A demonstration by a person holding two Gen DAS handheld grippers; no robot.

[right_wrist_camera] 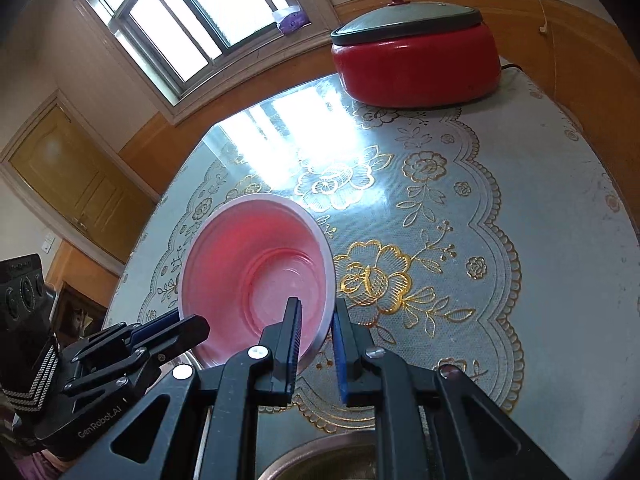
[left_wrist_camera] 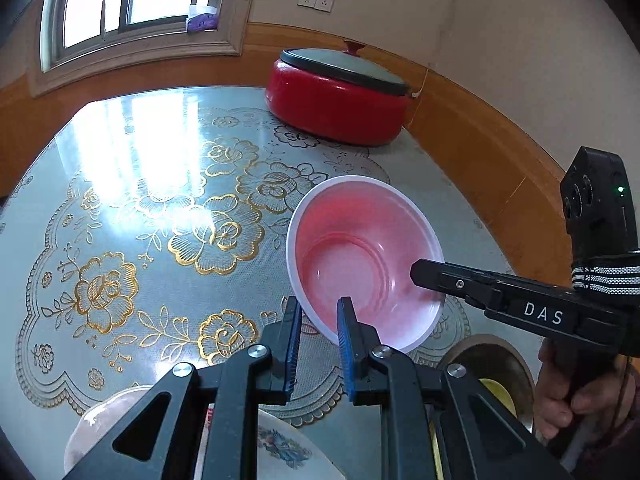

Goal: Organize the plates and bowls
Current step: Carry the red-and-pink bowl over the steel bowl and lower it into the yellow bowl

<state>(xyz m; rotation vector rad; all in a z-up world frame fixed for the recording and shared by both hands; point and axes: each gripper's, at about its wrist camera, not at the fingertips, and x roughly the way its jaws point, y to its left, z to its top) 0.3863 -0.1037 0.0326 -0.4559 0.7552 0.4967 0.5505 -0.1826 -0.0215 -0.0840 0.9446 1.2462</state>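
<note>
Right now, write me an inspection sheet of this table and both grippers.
Surface: glossy round table under a gold-flowered lace cloth, window glare on it.
Job's things: translucent pink plastic bowl tilted, held off the table by its rim; floral white plate and brown-rimmed dish at the near edge.
Clutter: red electric pot with a grey lid, at the far edge.
Grippers: left gripper and right gripper each clamp the bowl's rim.
Cables: thin cord hanging on the wall.
Surroundings: window, wall sockets, wooden door.
</note>
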